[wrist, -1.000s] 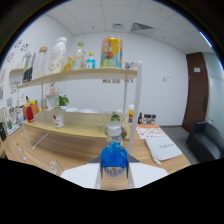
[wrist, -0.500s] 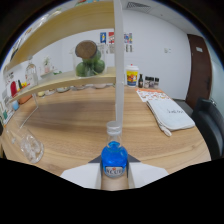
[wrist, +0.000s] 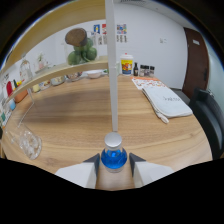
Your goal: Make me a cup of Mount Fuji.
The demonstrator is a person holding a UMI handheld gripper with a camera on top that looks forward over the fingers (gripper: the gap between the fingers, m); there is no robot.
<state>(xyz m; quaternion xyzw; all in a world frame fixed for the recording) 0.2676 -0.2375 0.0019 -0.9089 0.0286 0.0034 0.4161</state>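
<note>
Currently the tongs (wrist: 114, 167) are clamping a small bottle of blue liquid (wrist: 114, 157), white cap up, carrying it low over the wooden tabletop (wrist: 90, 125). Off to the side a clear glass with ice (wrist: 27, 142) is sitting on the tabletop, showing no blue in it yet. Judging from that, the drink is looking early-stage: blue pour and any topping are still pending.

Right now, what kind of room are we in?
Probably an office pantry or drink-making corner: a wooden table with a shelf of bottles and jars, plain white walls, a dark door.
</note>
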